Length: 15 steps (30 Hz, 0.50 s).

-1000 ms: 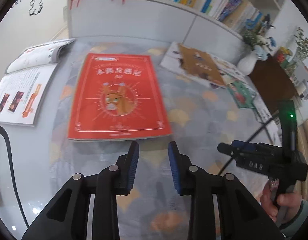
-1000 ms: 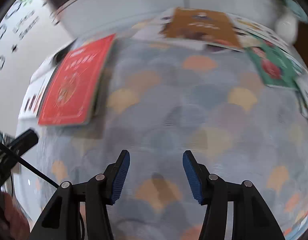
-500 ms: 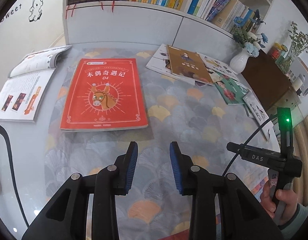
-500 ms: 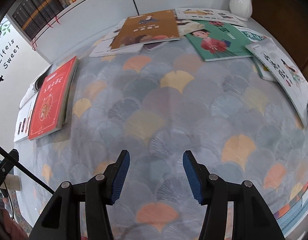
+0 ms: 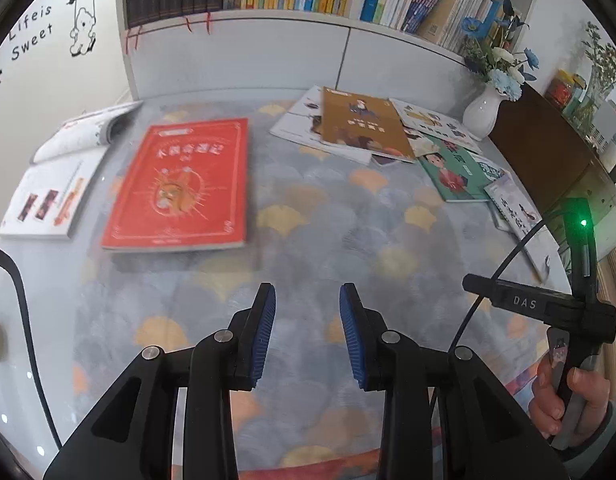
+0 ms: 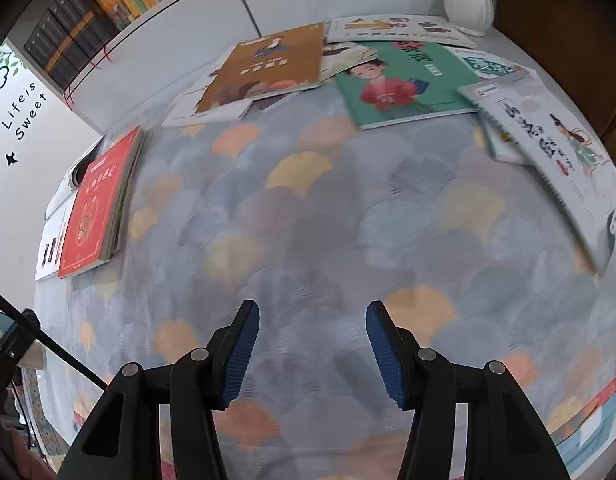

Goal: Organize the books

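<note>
White vase (image 5: 483, 110) with flowers at tablecloth (image 5: 328, 240) corner; wall sticker (image 5: 29, 36), partly cropped.

Red book (image 5: 179, 186), gold emblem. Brown book (image 5: 362, 122). Green book (image 6: 404, 84), red-robed figure. White vase (image 5: 482, 112), blue flowers. Grey cloth (image 5: 328, 240), yellow and orange fan pattern. Black grippers, blue pads (image 5: 263, 336).

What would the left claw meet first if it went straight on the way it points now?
Probably the bare patterned mat: the open left claw holds nothing and tilts steeply down at it. The red book lies off to its left, though depth is unclear.
</note>
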Tool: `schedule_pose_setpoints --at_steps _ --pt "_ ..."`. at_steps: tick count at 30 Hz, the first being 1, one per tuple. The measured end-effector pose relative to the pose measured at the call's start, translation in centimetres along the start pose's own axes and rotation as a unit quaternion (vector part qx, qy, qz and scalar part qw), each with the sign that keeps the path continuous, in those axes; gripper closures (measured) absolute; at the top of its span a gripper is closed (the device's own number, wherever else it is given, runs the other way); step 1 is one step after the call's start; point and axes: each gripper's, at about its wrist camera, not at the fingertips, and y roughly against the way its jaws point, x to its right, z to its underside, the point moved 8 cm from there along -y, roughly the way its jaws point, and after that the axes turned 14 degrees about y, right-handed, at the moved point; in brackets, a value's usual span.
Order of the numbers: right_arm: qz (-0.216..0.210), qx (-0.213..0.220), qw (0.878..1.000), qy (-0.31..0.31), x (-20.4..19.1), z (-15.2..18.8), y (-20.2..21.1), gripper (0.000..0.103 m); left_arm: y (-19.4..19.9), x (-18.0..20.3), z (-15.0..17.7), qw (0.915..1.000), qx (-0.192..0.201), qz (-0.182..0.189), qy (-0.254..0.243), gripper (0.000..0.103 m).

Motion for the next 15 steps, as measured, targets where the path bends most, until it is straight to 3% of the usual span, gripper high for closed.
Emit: schedule_pose_setpoints --at_steps 7,15 --pt "-0.001 -0.004 1.0 -0.008 4.8 0.5 0.5 0.048 -0.7 4.1 0.7 0.9999 -0.006 -0.008 0.002 0.072" --pt "0.008 0.009 0.999 -0.051 11.7 1.3 2.4 0.048 -3.1 10.6 1.7 0.9988 -0.032 0.003 -0.038 0.072"
